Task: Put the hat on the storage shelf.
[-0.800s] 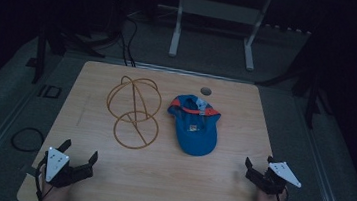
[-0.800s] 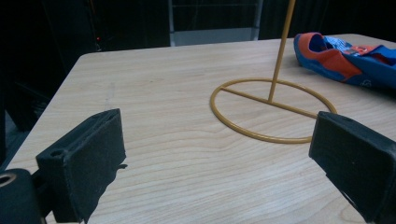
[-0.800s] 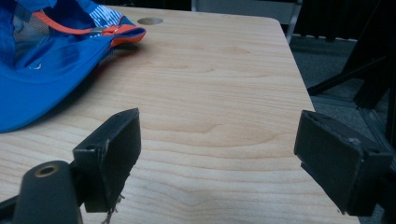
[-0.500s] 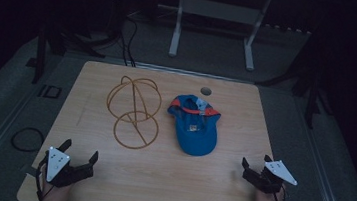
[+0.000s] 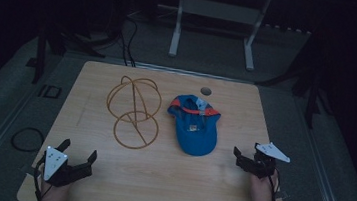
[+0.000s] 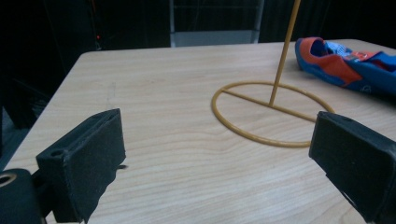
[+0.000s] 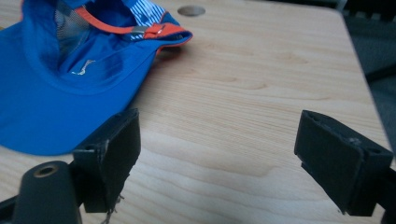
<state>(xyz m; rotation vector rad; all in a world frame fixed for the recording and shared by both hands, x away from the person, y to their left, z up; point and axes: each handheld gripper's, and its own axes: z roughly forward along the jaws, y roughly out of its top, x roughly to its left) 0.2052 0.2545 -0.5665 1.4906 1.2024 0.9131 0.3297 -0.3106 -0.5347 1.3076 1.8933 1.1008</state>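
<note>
A blue cap with orange trim lies upside down in the middle of the wooden table, and it also shows at the upper left of the right gripper view as the blue cap. Left of it stands a yellow wire hat stand, whose ring base lies ahead in the left gripper view. My left gripper rests open near the table's front left corner, empty. My right gripper stands open at the front right, just right of the cap's brim, with nothing between its jaws.
A round cable hole sits near the table's far edge. A metal frame's legs stand on the floor behind the table. A black cable loop lies on the floor at the left.
My right gripper has shifted a little to the left and away from the table's front edge, toward the cap. The left gripper has stayed in place.
</note>
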